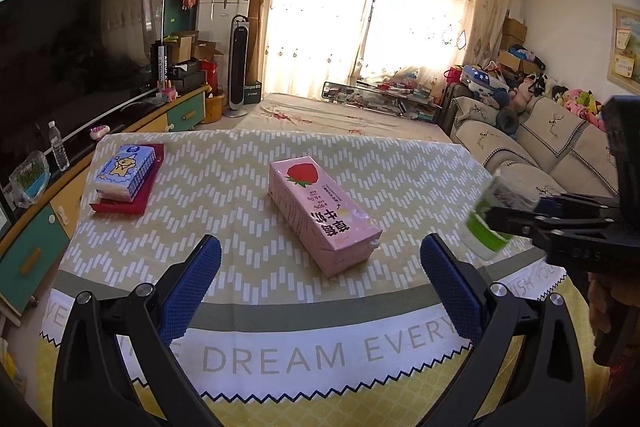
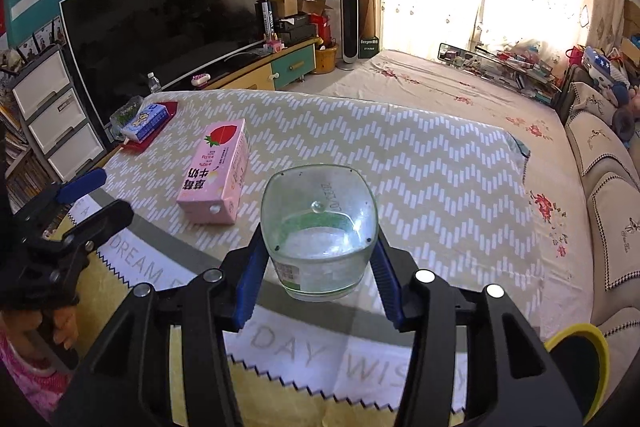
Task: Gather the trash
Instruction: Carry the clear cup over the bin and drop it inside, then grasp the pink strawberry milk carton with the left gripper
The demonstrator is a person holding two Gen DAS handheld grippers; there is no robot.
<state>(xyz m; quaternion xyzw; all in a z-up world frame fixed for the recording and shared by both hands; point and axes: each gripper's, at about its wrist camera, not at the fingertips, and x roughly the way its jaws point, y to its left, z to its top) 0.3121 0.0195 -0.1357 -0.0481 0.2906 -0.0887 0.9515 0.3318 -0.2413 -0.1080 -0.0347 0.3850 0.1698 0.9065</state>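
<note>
The bottle (image 2: 320, 239), at lower centre of the right wrist view, is clear glossy plastic with a paper label. The right gripper (image 2: 318, 279) pressing on it is matt black plastic with ribbed blue rubbery pads (image 2: 249, 285) and shiny metal pins. The left gripper (image 1: 320, 283), along the bottom of the left wrist view, has pads with a fine dotted texture. The milk carton (image 1: 320, 213), mid-frame, is smooth pink coated card with a slight sheen. The tablecloth (image 1: 224, 187) looks smooth and printed. The tissue pack (image 1: 126, 173), at left, has a glossy film wrap.
</note>
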